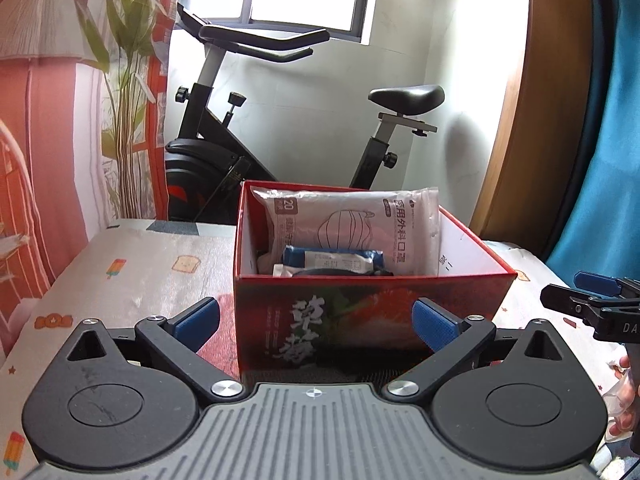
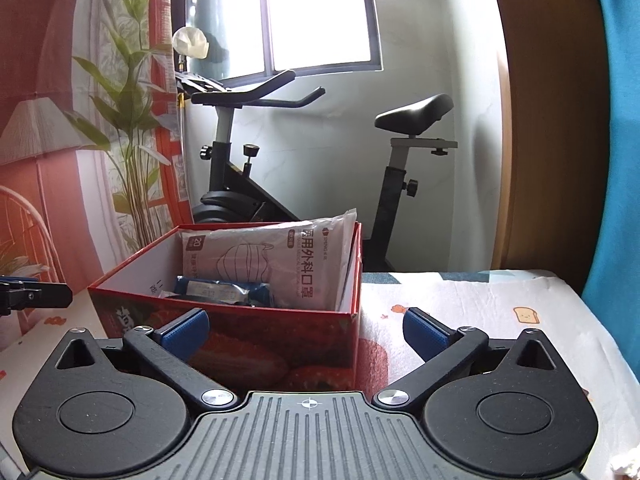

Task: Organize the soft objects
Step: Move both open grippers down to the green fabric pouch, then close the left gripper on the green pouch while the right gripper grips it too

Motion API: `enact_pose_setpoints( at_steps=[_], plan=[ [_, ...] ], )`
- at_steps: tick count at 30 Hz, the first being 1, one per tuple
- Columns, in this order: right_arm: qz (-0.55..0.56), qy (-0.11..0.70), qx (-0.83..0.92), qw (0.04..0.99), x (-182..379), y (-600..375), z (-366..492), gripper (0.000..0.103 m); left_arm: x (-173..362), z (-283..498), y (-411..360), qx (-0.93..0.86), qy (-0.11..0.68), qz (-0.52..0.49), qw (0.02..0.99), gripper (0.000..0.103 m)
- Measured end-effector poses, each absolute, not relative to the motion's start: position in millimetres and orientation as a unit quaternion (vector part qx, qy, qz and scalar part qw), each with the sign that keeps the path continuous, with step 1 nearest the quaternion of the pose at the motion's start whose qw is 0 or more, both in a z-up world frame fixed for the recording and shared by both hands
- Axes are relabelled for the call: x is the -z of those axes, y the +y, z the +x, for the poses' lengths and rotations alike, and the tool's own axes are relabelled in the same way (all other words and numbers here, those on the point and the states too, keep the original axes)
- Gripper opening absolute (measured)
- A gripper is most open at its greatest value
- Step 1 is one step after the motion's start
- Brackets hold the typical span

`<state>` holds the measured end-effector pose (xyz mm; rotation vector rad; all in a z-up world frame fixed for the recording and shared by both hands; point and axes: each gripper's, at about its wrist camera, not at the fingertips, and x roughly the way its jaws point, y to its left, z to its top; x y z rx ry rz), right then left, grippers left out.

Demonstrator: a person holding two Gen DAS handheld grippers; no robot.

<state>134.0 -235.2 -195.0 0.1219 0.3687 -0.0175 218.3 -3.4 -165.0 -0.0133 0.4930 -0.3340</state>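
My left gripper (image 1: pixel 316 320) and right gripper (image 2: pixel 306 330) both gape wide, empty. The red box (image 1: pixel 360 312) on the patterned tabletop (image 1: pixel 132 264) holds the mask pack (image 1: pixel 352 224), upright against its far wall, above a blue packet (image 1: pixel 332 260). An exercise bike (image 1: pixel 224 152) stands beyond the far edge.

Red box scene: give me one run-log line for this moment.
left gripper: open, empty | right gripper: open, empty | red box: on table, holds mask pack, blue packet

I count one red box (image 1: pixel 360 312), one mask pack (image 1: pixel 352 224) and one blue packet (image 1: pixel 332 258) inside it, and one exercise bike (image 1: pixel 240 152).
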Motion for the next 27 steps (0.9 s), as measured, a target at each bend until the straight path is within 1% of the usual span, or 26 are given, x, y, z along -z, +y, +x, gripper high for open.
enact_pose_setpoints(
  at_steps=[4, 8, 14, 18, 27],
  plan=[
    [0.049, 0.191, 0.005, 0.98, 211, -226, 120, 0.103, 181, 199, -1, 0.157, 0.251, -0.019, 0.955, 0.103],
    [0.031, 0.216, -0.005, 0.976, 236, -216, 110, 0.103, 197, 183, -2, 0.153, 0.257, -0.012, 0.954, 0.103],
    [0.029, 0.233, -0.033, 0.971, 268, -206, 100, 0.102, 228, 169, -2, 0.15, 0.292, -0.009, 0.945, 0.103],
    [0.039, 0.246, -0.044, 0.968, 279, -203, 103, 0.097, 240, 171, -1, 0.152, 0.309, -0.009, 0.939, 0.103],
    [0.017, 0.26, -0.076, 0.962, 290, -191, 107, 0.09, 256, 173, 7, 0.141, 0.334, -0.033, 0.931, 0.103]
  ],
)
